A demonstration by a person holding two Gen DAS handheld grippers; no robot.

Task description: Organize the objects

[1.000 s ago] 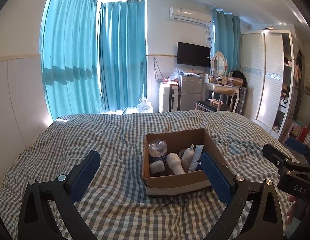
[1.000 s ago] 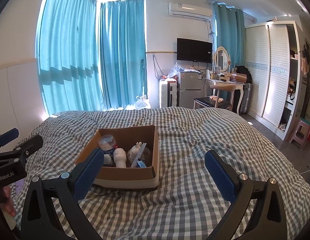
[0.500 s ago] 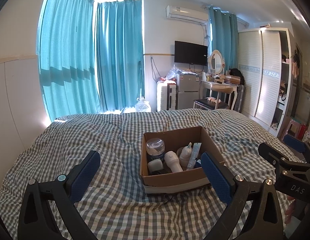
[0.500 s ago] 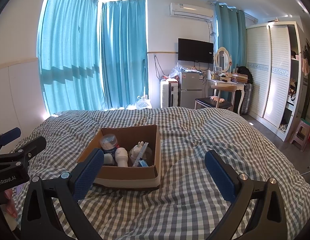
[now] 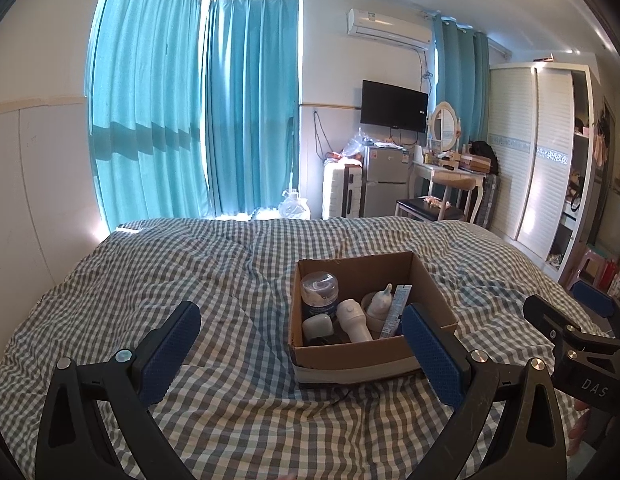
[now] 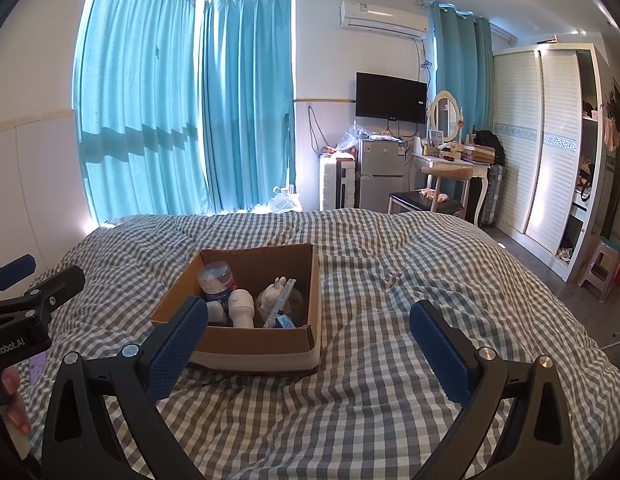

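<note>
My left gripper (image 5: 298, 344) and right gripper (image 6: 308, 338) are both wide open, holding nothing; the cardboard box (image 5: 350, 360) sits at my twelve o'clock on the bed (image 5: 230, 272).

Box (image 5: 352, 358) sat on bed (image 5: 190, 272), right of centre in left wrist view, left of centre in right wrist view. In box: bottle (image 5: 319, 294) at back left, small case (image 5: 317, 325) before it, tube-shaped device (image 5: 353, 319) beside case, bunny-eared bottle (image 6: 272, 295) right of that, flat pack (image 5: 393, 310) leaning at right. Behind bed: curtains (image 5: 198, 120) left, fridge (image 5: 384, 182) centre, dressing table (image 5: 450, 168) and chair (image 5: 434, 210) right of fridge, wardrobe (image 5: 538, 152) far right. TV (image 5: 393, 106) hung above fridge.
</note>
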